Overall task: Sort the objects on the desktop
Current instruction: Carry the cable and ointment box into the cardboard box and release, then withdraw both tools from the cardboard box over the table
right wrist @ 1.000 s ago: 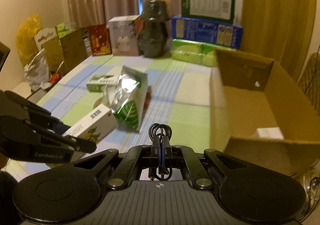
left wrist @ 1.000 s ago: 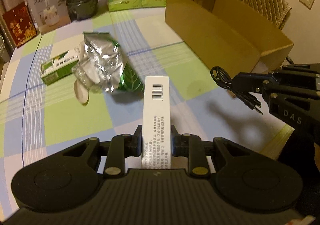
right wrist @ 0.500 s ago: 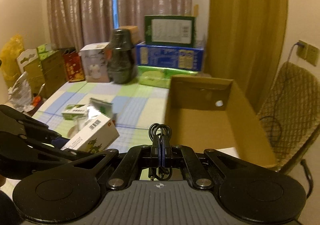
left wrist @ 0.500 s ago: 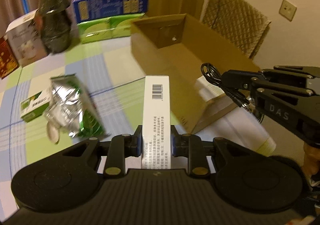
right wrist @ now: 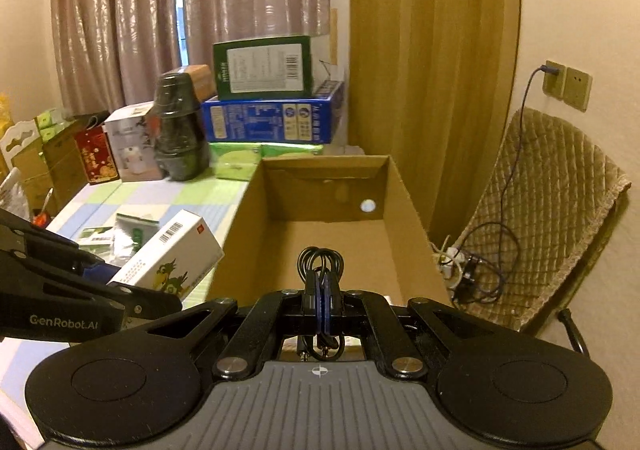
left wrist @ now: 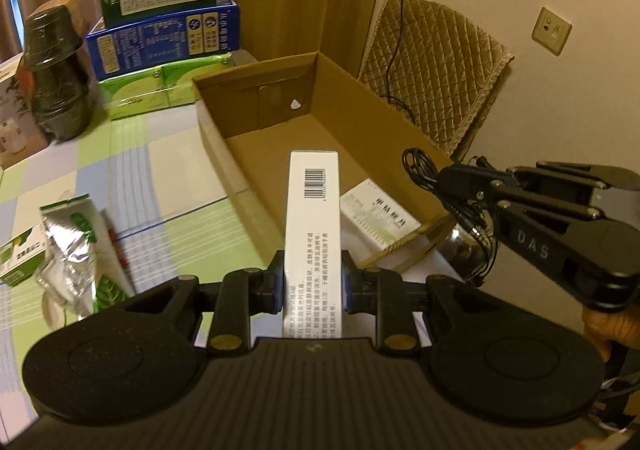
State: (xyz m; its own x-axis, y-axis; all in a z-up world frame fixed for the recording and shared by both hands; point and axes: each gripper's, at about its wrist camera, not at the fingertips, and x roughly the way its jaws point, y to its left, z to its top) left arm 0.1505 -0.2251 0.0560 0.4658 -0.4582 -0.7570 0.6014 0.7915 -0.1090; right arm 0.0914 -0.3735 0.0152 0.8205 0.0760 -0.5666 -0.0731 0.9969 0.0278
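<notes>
My left gripper [left wrist: 313,284] is shut on a long white box with a barcode [left wrist: 313,218], held above the near left part of the open cardboard box [left wrist: 218,138]. In the right wrist view the same white box [right wrist: 170,256] shows a green dragon print. My right gripper [right wrist: 322,304] is shut on a coiled black cable [right wrist: 320,264], over the near end of the cardboard box [right wrist: 404,194]. The right gripper [left wrist: 448,180] and its cable [left wrist: 420,166] also show in the left wrist view. A white medicine box [left wrist: 378,216] lies inside the cardboard box.
On the checked tablecloth [left wrist: 132,154] lie a silver-green foil bag [left wrist: 80,242] and a small green-white box [left wrist: 22,258]. Stacked blue and green cartons [left wrist: 164,34] and a dark jar [left wrist: 56,78] stand at the back. A padded chair [left wrist: 436,66] stands right of the table.
Both grippers have moved forward and right with their loads, from beside the cardboard box to over its near end. The box's inside with the white medicine box has come into view.
</notes>
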